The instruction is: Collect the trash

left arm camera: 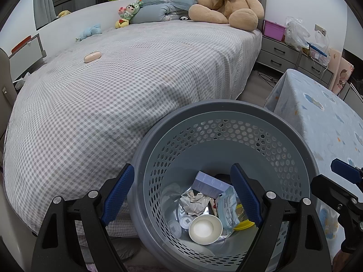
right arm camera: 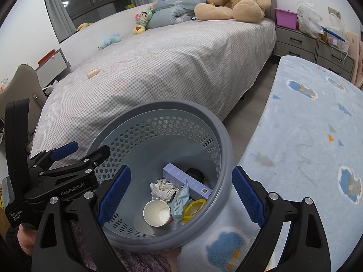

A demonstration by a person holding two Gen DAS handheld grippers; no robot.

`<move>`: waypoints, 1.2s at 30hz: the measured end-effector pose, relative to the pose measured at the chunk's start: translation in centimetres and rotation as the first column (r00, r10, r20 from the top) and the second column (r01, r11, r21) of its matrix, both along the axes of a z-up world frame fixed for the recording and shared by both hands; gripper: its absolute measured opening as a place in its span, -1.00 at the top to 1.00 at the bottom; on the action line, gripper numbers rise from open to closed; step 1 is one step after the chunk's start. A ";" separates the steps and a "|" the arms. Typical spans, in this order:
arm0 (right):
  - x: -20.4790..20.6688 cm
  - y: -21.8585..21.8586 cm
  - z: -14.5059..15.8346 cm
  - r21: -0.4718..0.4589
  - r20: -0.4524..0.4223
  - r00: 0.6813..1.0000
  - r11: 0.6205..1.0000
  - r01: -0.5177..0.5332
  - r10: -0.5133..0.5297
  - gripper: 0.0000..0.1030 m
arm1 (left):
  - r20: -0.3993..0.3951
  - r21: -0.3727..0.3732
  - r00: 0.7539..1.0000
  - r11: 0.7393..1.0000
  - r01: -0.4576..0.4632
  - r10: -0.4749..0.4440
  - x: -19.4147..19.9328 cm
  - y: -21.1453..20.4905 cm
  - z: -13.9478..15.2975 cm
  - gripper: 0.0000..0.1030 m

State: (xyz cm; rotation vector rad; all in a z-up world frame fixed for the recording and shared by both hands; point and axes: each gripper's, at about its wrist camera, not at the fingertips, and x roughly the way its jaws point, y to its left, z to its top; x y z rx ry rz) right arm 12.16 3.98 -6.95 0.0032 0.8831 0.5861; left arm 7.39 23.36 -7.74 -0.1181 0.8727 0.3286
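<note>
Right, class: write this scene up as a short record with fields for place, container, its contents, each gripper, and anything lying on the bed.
place: bedroom, between bed and blue rug
container: grey perforated bin, upright
contents: paper cup, crumpled paper, purple box, blue wrapper, yellow item
left gripper: open, empty, above bin
right gripper: open, empty, above bin
on bed: teddy bear, folded quilt, small pink object

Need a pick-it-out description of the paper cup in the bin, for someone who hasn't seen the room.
Find the round grey perforated waste basket standing between the checked bed and the blue carpet. Among the trash at its bottom, the paper cup lies on its side nearest the cameras, beside the crumpled paper. It is the only round, open-mouthed item, white inside.
</note>
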 end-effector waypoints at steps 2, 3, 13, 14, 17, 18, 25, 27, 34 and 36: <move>0.0 0.0 0.0 0.000 0.000 1.000 1.000 0.000 0.000 -0.73 | -0.001 0.000 1.000 1.000 0.000 0.000 0.0 0.0 0.0 -0.61; 0.0 0.0 0.0 0.000 0.000 1.000 1.000 -0.001 0.001 -0.73 | 0.000 0.000 1.000 1.000 -0.001 0.001 0.0 0.0 0.0 -0.61; 0.0 0.0 0.0 0.000 0.000 1.000 1.000 -0.001 0.001 -0.73 | -0.002 0.001 1.000 1.000 0.000 0.000 0.0 0.0 0.0 -0.61; 0.0 0.0 0.0 0.000 0.000 1.000 1.000 -0.001 0.001 -0.73 | -0.001 0.001 1.000 1.000 0.000 0.000 0.0 0.0 0.0 -0.61; 0.0 0.0 0.0 0.000 -0.001 1.000 1.000 -0.001 0.001 -0.73 | -0.002 0.001 1.000 1.000 0.000 0.000 0.0 0.0 0.0 -0.61; 0.0 0.0 0.0 0.000 -0.001 1.000 1.000 -0.001 0.001 -0.73 | -0.002 0.001 1.000 1.000 0.001 -0.001 0.1 0.0 0.0 -0.61; -0.1 0.1 0.0 0.000 0.000 1.000 1.000 -0.001 0.001 -0.73 | -0.002 0.001 1.000 1.000 -0.001 0.001 0.1 0.0 0.0 -0.61; -0.1 0.1 0.0 0.000 -0.001 1.000 1.000 -0.002 0.002 -0.73 | -0.003 0.003 1.000 1.000 -0.001 0.001 0.1 -0.1 0.0 -0.61; -0.1 0.1 0.0 0.000 -0.001 1.000 1.000 -0.001 0.001 -0.73 | -0.002 0.005 1.000 1.000 -0.004 0.004 0.1 0.0 -0.1 -0.61; -0.1 0.1 0.0 0.000 -0.001 1.000 1.000 -0.002 0.002 -0.73 | -0.001 0.006 1.000 1.000 -0.005 0.005 0.1 0.1 -0.1 -0.61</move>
